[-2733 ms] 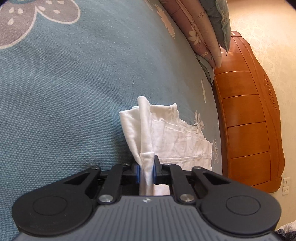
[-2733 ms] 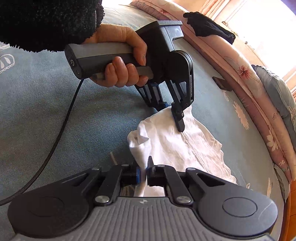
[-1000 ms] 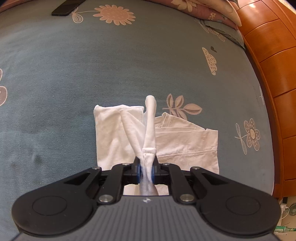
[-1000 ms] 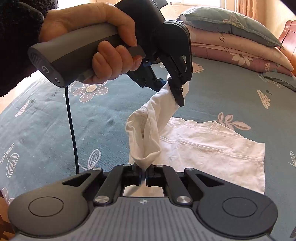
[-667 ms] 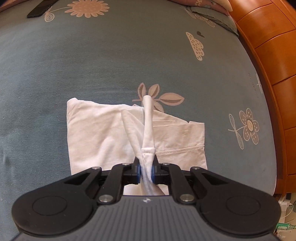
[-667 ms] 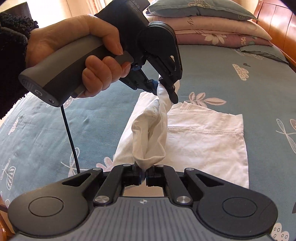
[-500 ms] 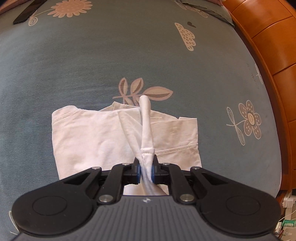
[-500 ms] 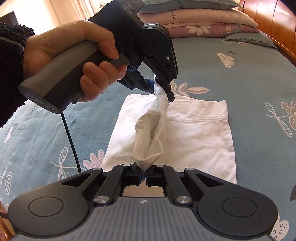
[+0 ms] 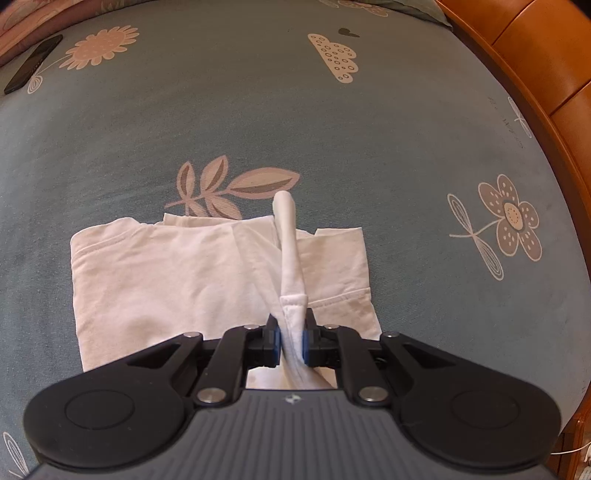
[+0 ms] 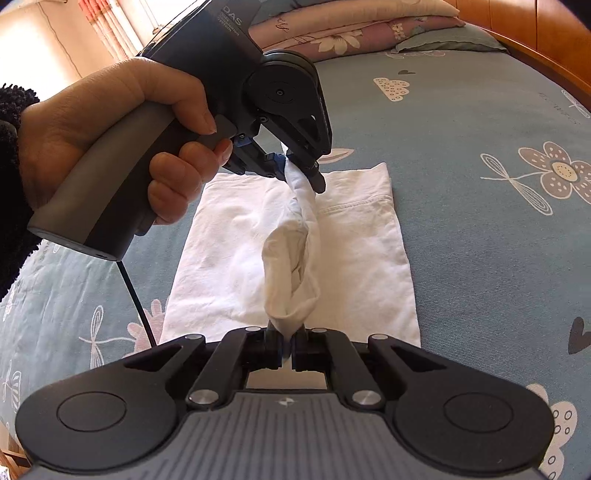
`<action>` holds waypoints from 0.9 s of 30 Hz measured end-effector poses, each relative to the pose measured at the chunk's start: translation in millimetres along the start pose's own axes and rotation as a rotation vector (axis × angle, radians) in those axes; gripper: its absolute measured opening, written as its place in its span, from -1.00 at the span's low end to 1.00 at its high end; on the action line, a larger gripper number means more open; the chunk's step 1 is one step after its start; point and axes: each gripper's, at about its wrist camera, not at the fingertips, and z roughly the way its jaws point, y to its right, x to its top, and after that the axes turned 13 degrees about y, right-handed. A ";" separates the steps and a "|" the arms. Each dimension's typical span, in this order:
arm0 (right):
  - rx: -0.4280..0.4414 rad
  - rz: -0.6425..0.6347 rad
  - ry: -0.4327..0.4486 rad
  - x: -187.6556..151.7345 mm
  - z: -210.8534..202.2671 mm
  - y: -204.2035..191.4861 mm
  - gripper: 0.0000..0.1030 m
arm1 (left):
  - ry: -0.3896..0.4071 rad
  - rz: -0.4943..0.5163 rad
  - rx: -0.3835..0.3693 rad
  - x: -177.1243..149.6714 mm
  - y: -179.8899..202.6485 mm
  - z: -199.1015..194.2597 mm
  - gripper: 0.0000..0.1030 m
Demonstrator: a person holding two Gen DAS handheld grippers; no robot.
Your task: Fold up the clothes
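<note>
On the bed, over a grey-blue cotton sheet printed with pale flowers, leaves and clouds (image 9: pixel 258 110), lies a white cotton garment (image 9: pixel 166 273), folded into a flat, roughly rectangular pad with a stitched hem showing along its right side. From the pad one bunched strip of the same cloth rises off the sheet, stretched between the two tools. The left hand-held gripper (image 10: pixel 295 168), black with blue pads, is clamped tight on one end of that strip; a person's left hand (image 10: pixel 122 147) wraps its grey handle, a dark fuzzy sleeve (image 10: pixel 11 177) at the wrist and a black cable hanging below. The right hand-held gripper (image 10: pixel 287 349) is closed on the other end, where the cloth balloons into a loose pouch just above its jaws (the pinch itself is narrow). A dark flat phone (image 9: pixel 33 74) rests near the sheet's far left edge, stacked floral pillows (image 10: pixel 351 33) sit at the head, and an orange-brown wooden headboard (image 9: pixel 535 55) borders the right.
</note>
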 end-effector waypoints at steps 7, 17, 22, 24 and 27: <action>-0.019 0.137 -0.045 -9.7 7.6 41.5 -0.90 | -0.013 0.035 0.015 -9.1 28.0 24.2 -0.84; 0.011 0.364 -0.095 -28.3 28.4 87.6 -0.67 | -0.009 0.018 0.053 -12.6 41.8 48.6 -0.52; -0.009 0.411 -0.085 -31.4 20.4 97.0 -0.28 | 0.030 -0.073 -0.024 -6.8 32.1 42.4 -0.36; -0.005 0.418 -0.074 -32.2 15.9 103.5 -0.20 | 0.056 -0.125 -0.080 -4.3 24.5 35.5 -0.33; -0.018 0.441 -0.074 -33.8 14.1 115.7 -0.20 | 0.098 -0.148 -0.119 0.2 14.7 24.4 -0.32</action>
